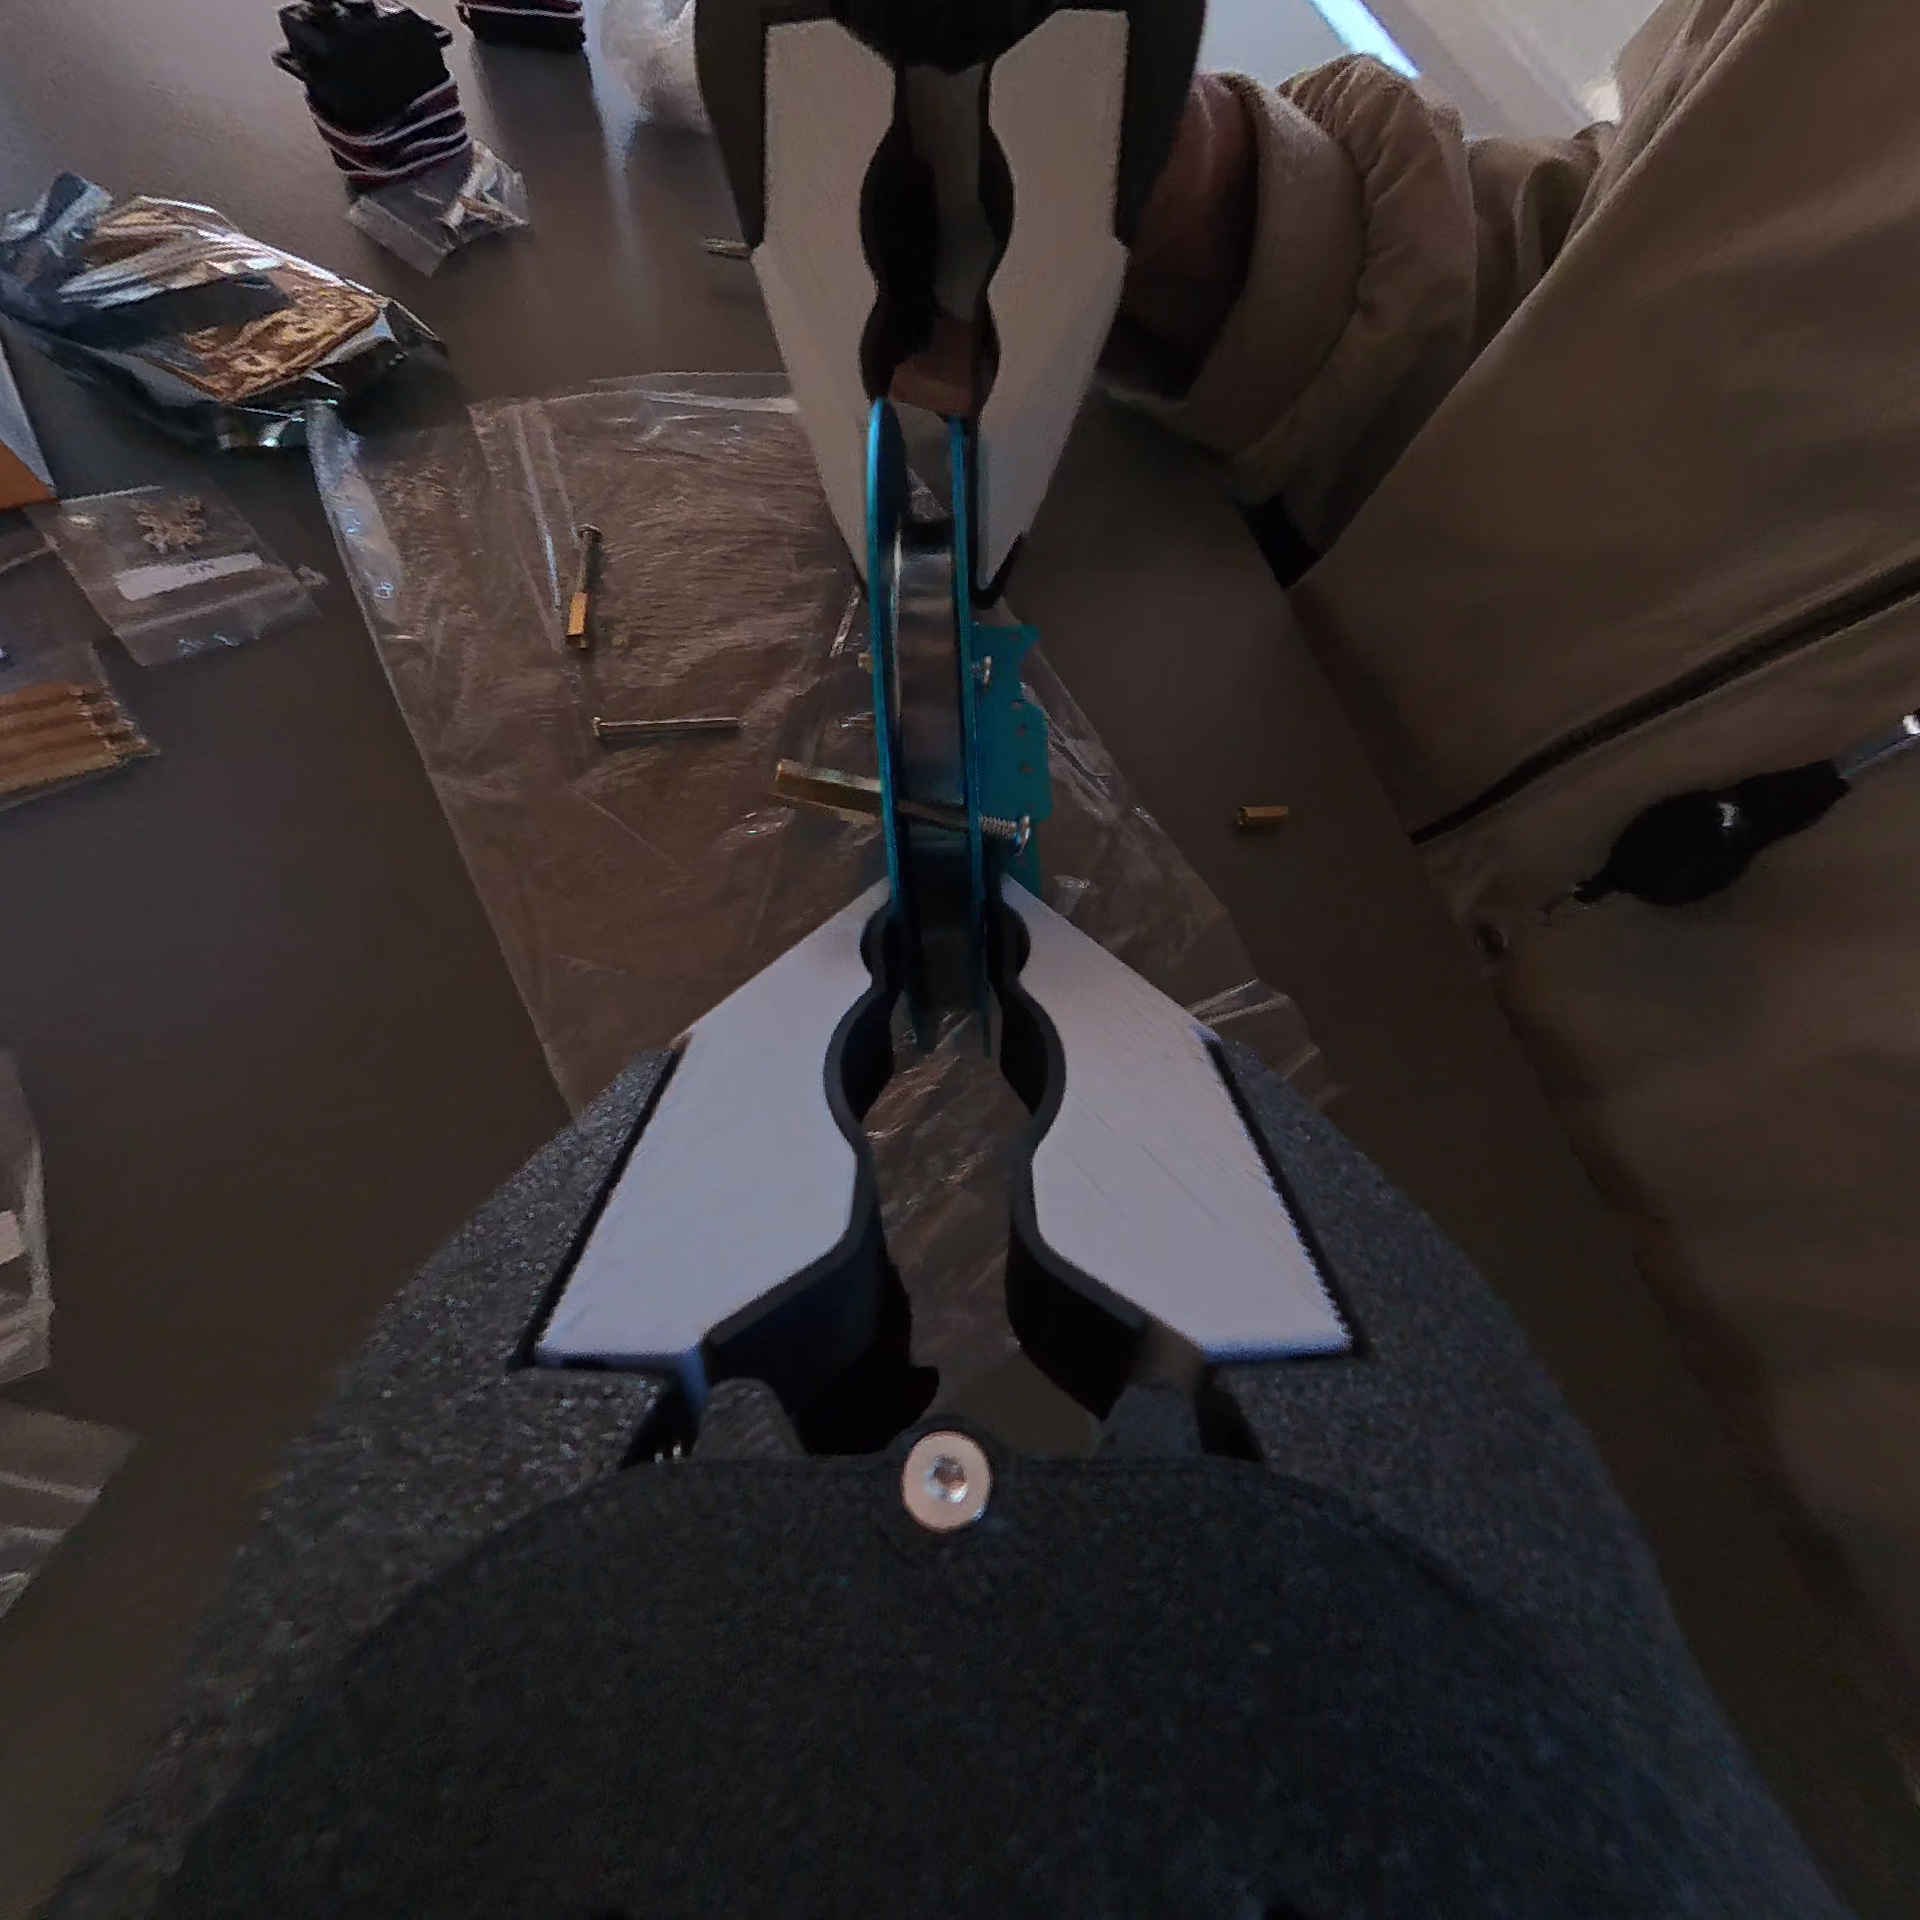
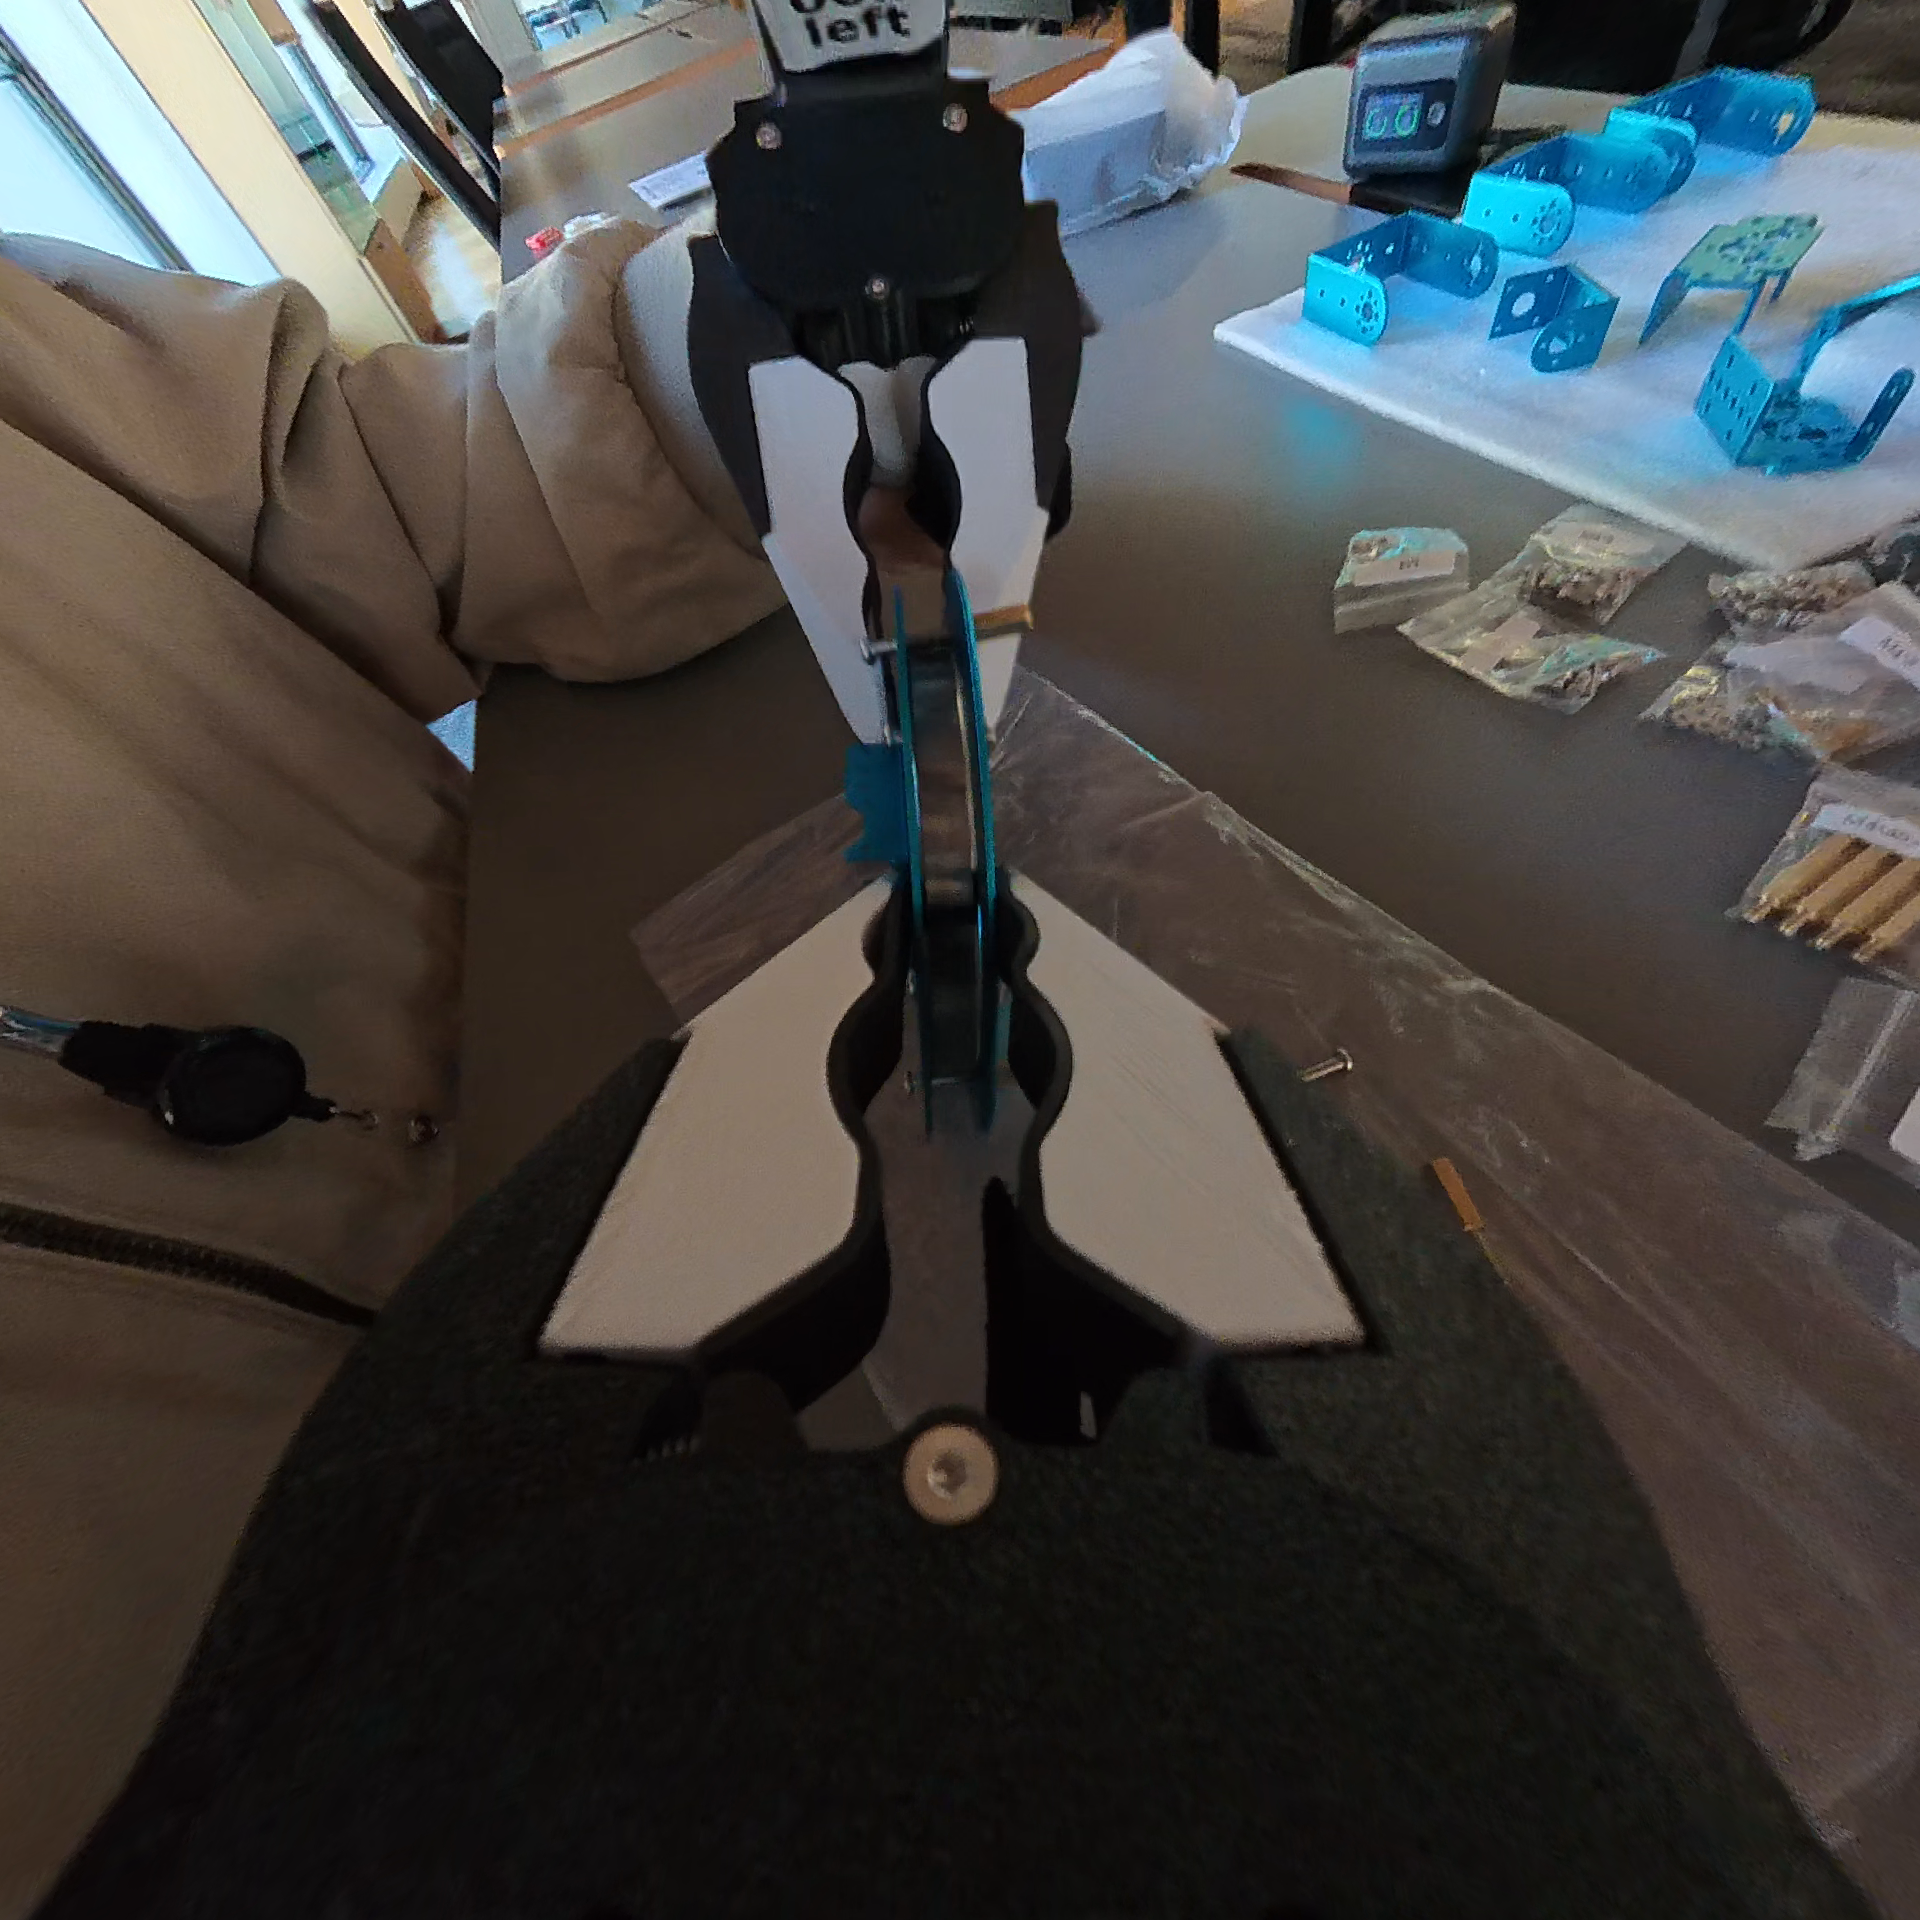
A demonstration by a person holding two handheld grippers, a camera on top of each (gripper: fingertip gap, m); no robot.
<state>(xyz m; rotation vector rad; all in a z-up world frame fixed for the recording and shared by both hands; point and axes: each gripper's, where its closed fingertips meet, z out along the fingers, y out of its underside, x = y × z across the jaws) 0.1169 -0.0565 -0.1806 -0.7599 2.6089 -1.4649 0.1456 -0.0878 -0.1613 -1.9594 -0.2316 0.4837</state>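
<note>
The grey table [image 2: 1299, 665] carries a clear plastic sheet [image 1: 665, 582] w/ loose screws [image 1: 665, 725]. Above it hangs a blue two-plate assembly [image 1: 930, 675], held edge-on. Left gripper [image 1: 945, 935] and right gripper [image 2: 951, 935] are each clamped on opposite ends. I judge both should grip evenly, w/o twisting the plates.

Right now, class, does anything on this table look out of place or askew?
Yes. A brass standoff on a screw pokes crookedly out of the blue metal disc assembly gripped by both tongs, left and right. Loose screws and another brass standoff lie scattered on the clear plastic sheet and table.
</note>
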